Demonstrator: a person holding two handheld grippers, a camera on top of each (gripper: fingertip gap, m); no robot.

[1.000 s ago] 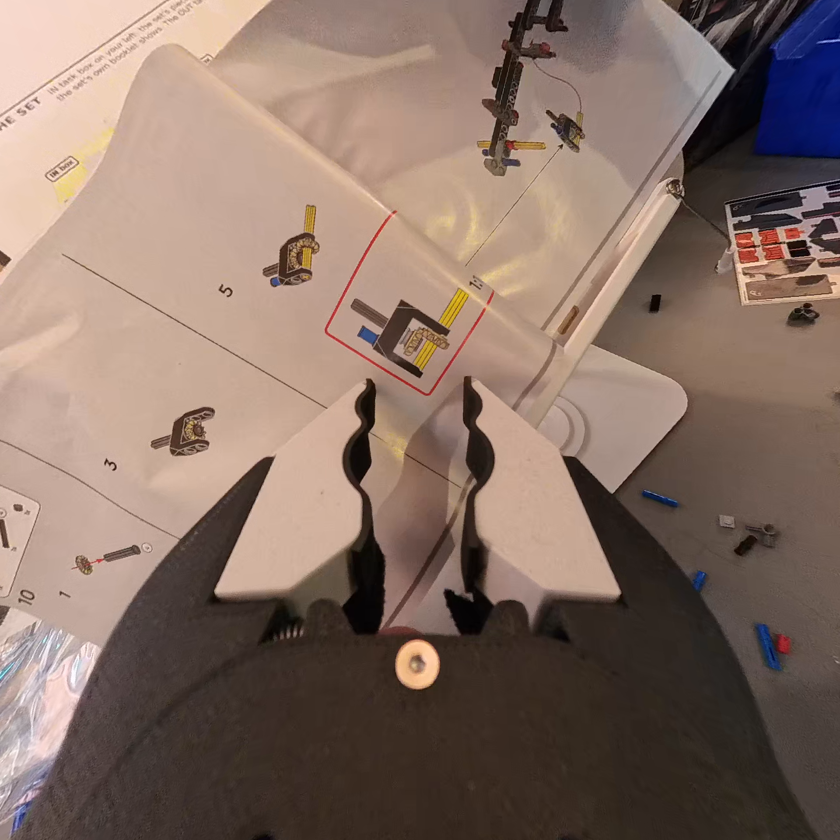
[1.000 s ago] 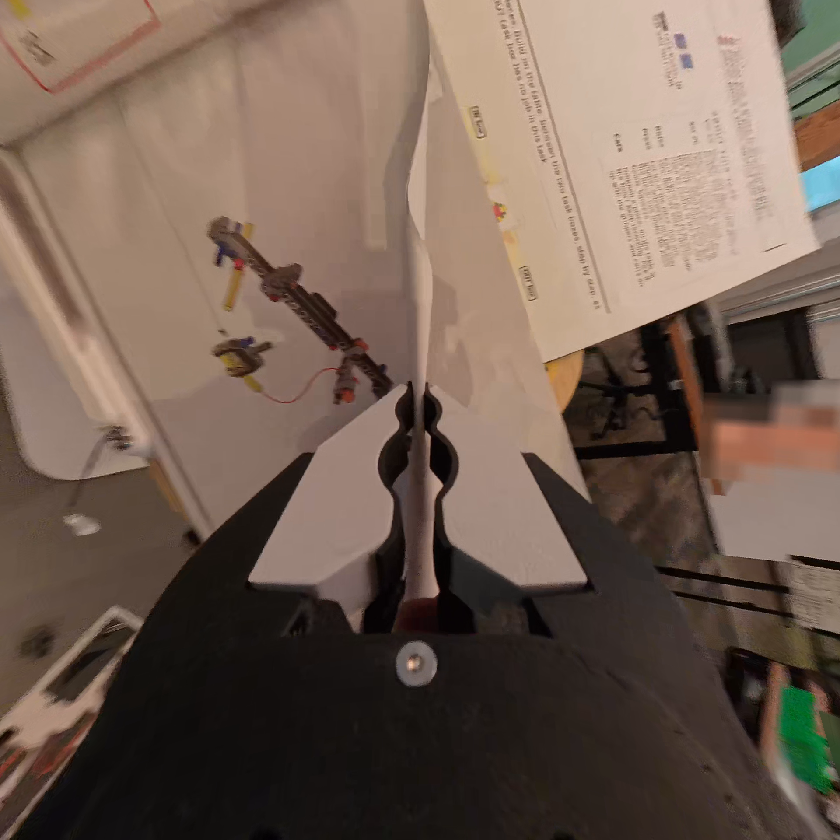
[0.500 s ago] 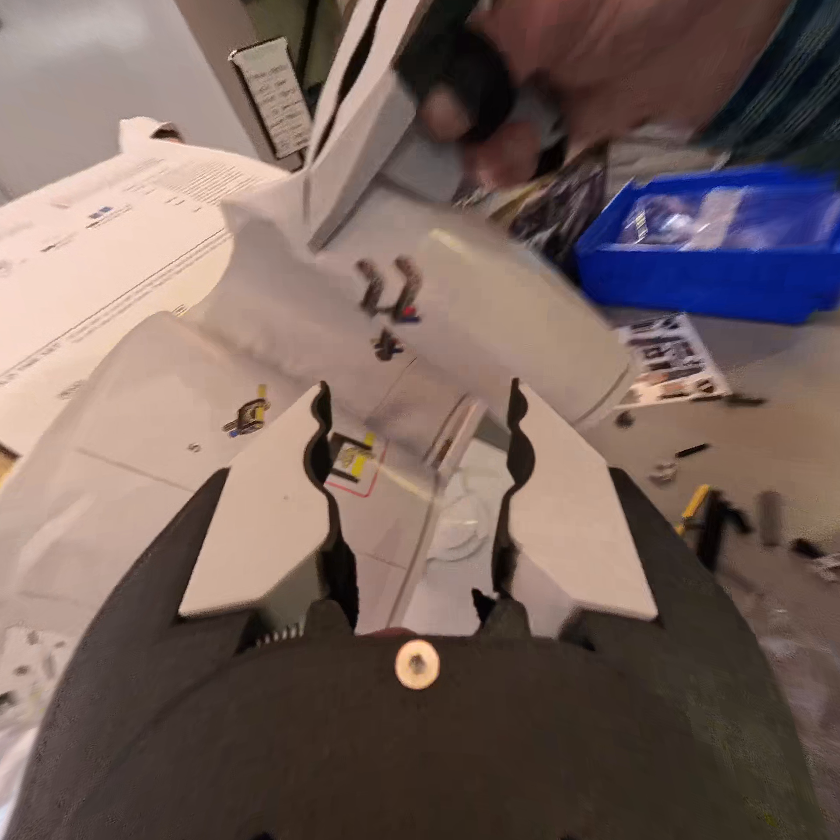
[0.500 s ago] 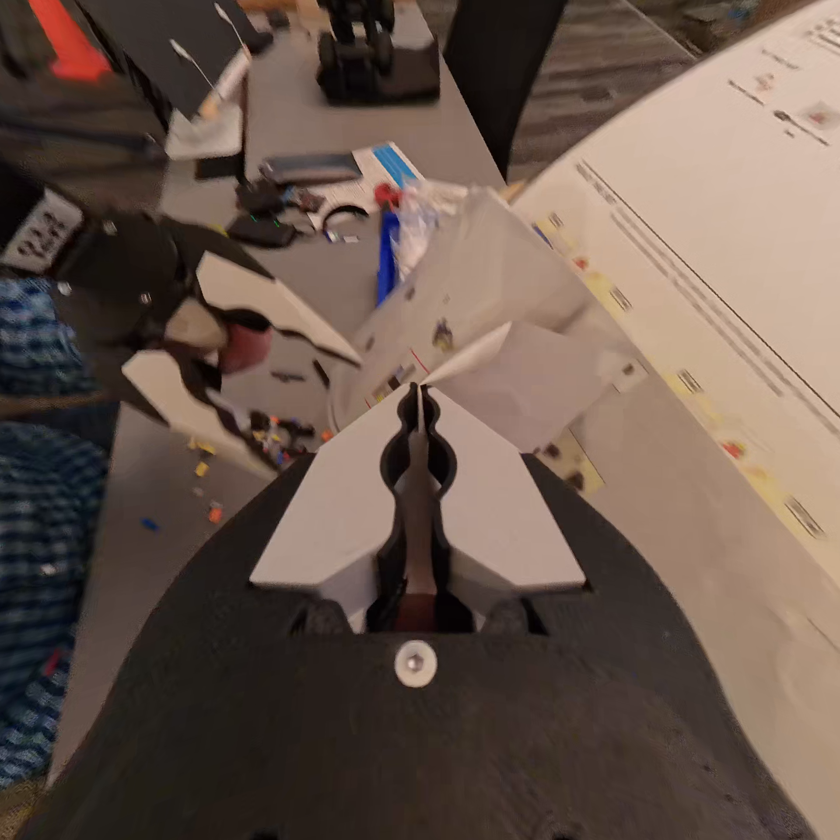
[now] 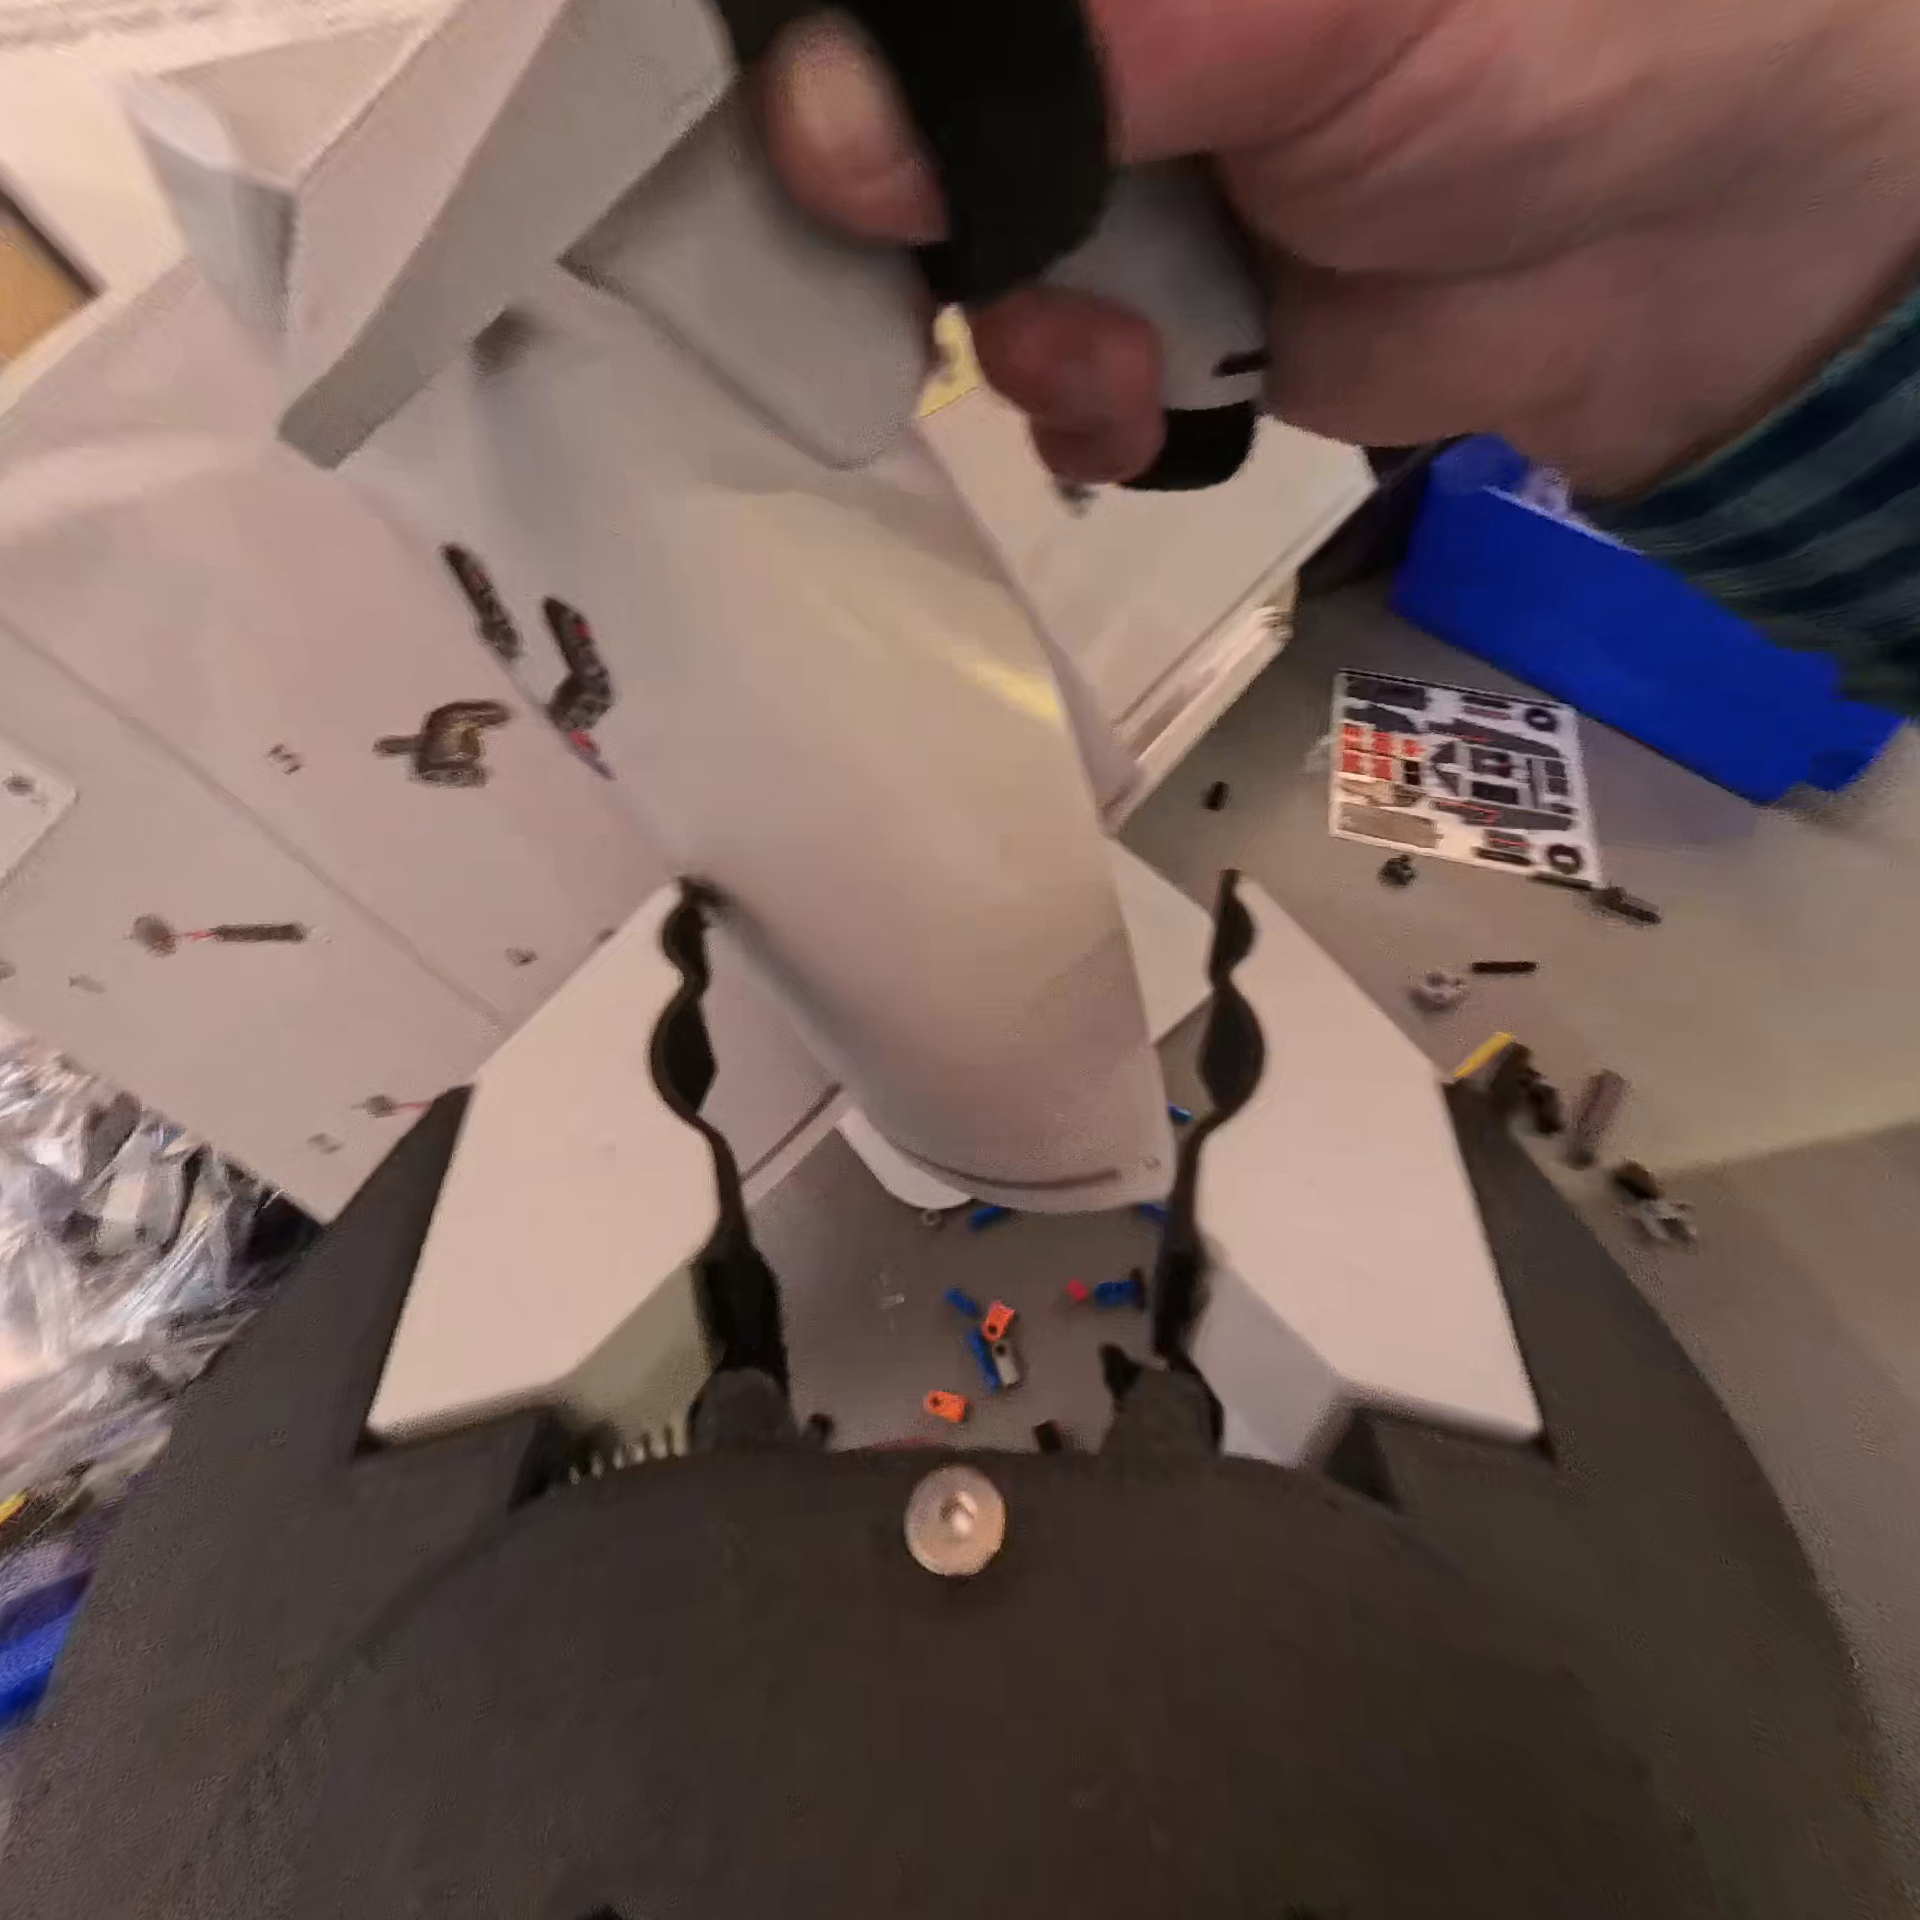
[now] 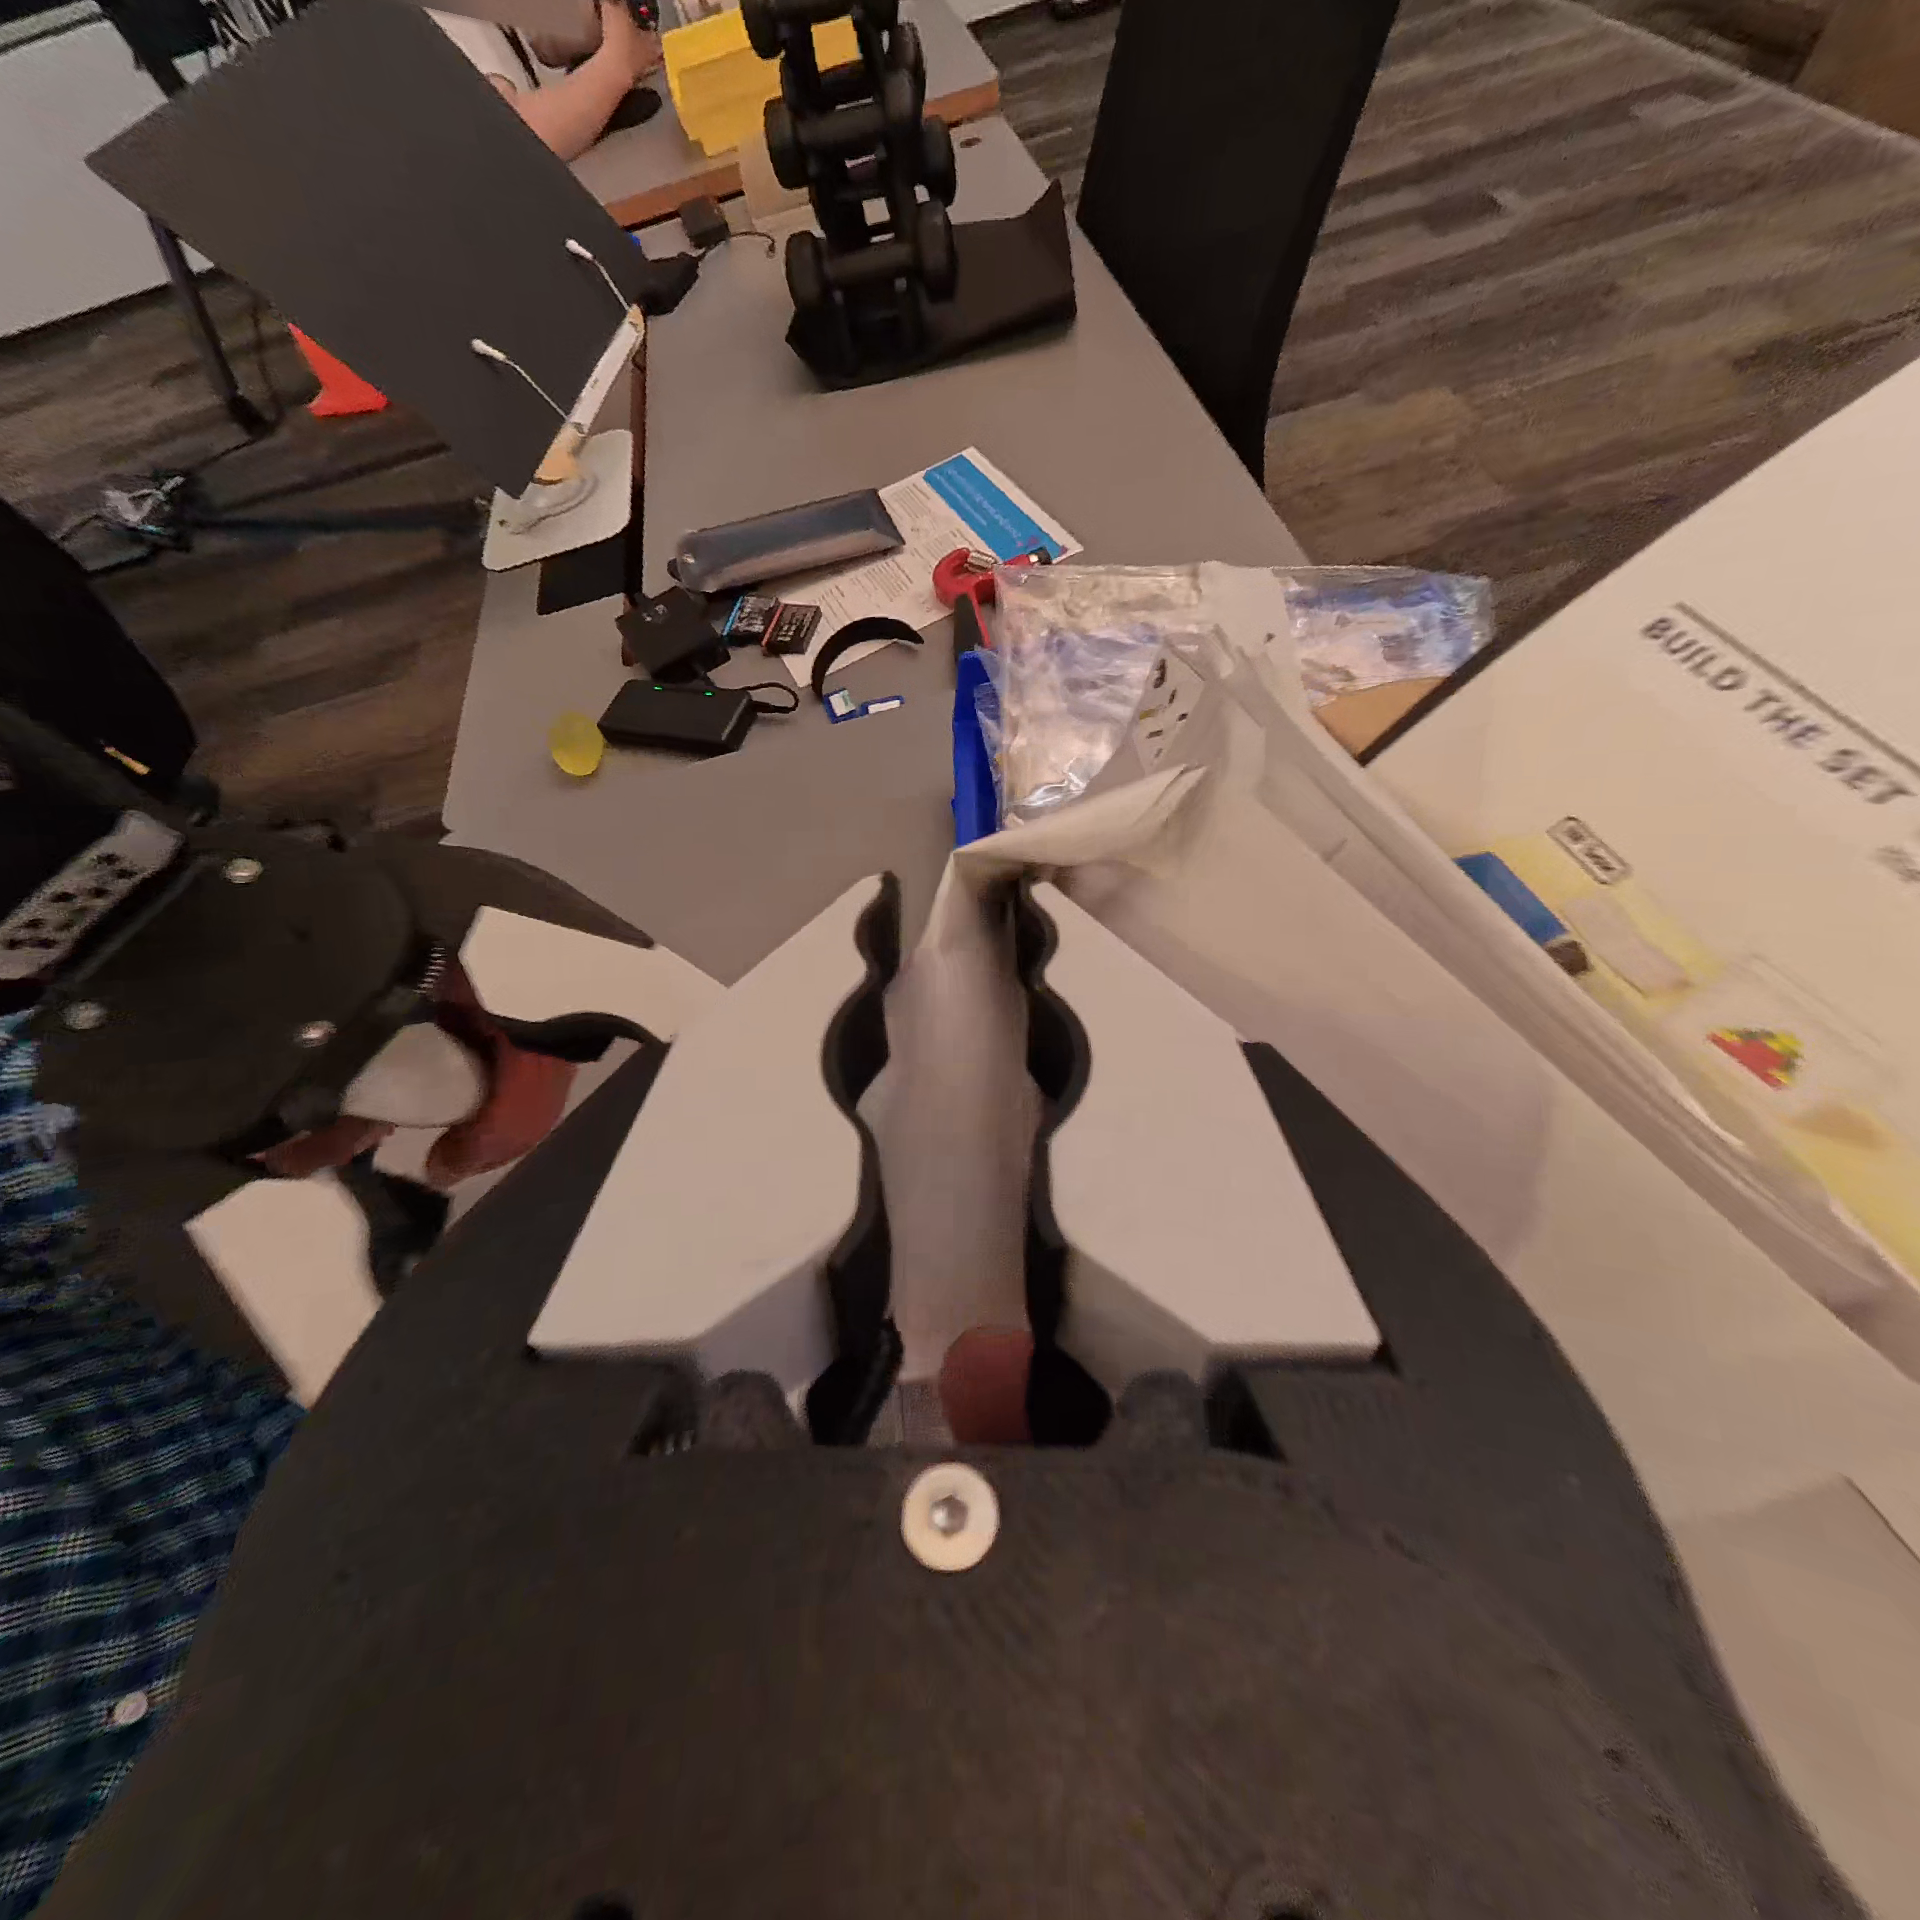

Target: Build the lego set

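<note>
Glossy curled booklet page (image 6: 961, 1101) between right claw (image 6: 951, 914) fingers

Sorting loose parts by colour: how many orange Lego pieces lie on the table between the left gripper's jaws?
2: one orange piece beside the blue pins, another orange piece nearer the gripper base. More may be hidden under the instruction page.
</note>
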